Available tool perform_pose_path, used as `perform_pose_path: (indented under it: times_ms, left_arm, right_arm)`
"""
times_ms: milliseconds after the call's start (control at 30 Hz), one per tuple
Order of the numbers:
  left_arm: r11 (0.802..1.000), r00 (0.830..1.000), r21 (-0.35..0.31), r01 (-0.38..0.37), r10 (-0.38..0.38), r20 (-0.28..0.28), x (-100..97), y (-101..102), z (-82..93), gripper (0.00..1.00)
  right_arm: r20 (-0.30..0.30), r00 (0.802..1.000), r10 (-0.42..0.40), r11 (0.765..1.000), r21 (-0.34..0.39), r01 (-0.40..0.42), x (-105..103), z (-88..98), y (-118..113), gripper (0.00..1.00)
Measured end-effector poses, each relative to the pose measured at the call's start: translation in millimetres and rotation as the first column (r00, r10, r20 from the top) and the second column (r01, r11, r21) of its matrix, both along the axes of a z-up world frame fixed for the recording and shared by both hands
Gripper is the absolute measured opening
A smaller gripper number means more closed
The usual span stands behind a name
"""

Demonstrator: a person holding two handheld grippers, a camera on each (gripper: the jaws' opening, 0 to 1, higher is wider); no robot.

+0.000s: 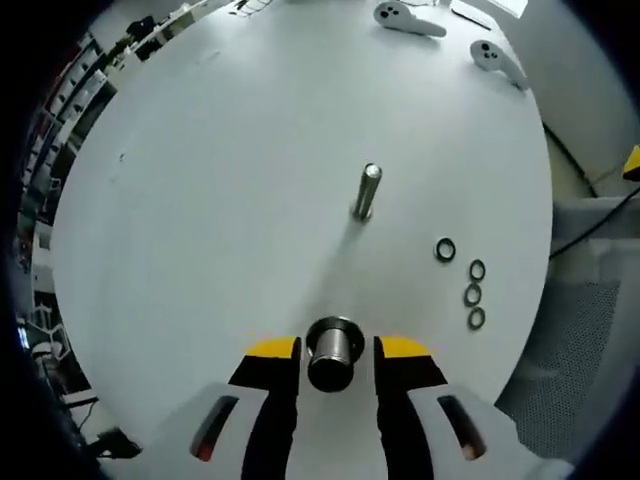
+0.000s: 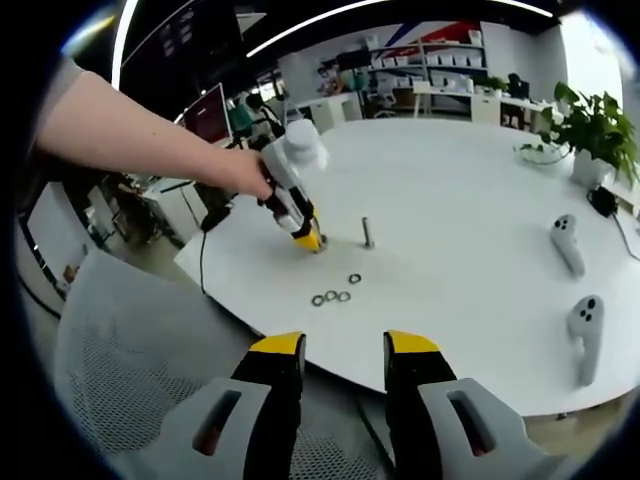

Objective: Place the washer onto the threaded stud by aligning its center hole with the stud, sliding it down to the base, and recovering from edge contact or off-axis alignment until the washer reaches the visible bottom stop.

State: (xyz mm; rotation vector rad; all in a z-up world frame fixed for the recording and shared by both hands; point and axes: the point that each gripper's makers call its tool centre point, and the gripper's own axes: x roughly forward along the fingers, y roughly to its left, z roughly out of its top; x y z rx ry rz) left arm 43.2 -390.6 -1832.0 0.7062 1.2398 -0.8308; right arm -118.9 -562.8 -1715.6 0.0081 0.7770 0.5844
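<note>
A threaded stud (image 1: 367, 192) stands upright on the white table (image 1: 200, 200); it is also in the right gripper view as the stud (image 2: 367, 232). Several dark washers (image 1: 472, 295) lie flat in a loose row to its right, seen too as the washers (image 2: 331, 296) near the table's front edge. My left gripper (image 1: 336, 352) is low over the table with a short metal cylinder (image 1: 333, 352) between its jaws, a thin sliver of table showing on each side. A hand holds that left gripper (image 2: 300, 225), tip down beside the stud. My right gripper (image 2: 344, 350) stands open off the table's edge, holding nothing.
Two white controllers (image 2: 568, 245) (image 2: 586, 335) lie on the table's right side, also at the far edge as controllers (image 1: 408, 18). A potted plant (image 2: 592, 135) stands at the back right. A grey mesh chair (image 2: 130, 350) sits below the table edge. A cable (image 2: 203, 262) hangs off the left.
</note>
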Motion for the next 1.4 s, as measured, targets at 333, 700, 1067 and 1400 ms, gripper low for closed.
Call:
perform_pose_path:
  times_ms: [333, 700, 1067, 1400]
  left_arm:
    - [0.984, 0.985, -0.119, -0.133, 0.145, 0.097, -5.1, 12.0, 25.1, 0.35]
    - [0.894, 0.919, -0.337, -0.294, 0.362, 0.158, -43.0, 39.9, 63.5, 0.35]
    - [0.795, 0.853, -0.499, -0.345, 0.487, 0.187, -82.7, 56.8, 108.0, 0.35]
    - [0.718, 0.819, -0.608, -0.339, 0.543, 0.184, -112.0, 58.5, 150.1, 0.35]
  right_arm:
    - [-0.006, 1.0, 0.014, 1.0, 0.0, -0.014, -1.6, -1.1, 1.8, 0.33]
    - [-0.008, 0.999, 0.048, 0.999, 0.0, -0.048, -4.4, -1.2, 6.6, 0.33]
    - [-0.02, 0.996, 0.086, 0.996, -0.012, -0.086, -8.8, -3.5, 10.7, 0.33]
    - [-0.015, 0.996, 0.087, 0.996, -0.009, -0.087, -7.7, -2.6, 10.7, 0.33]
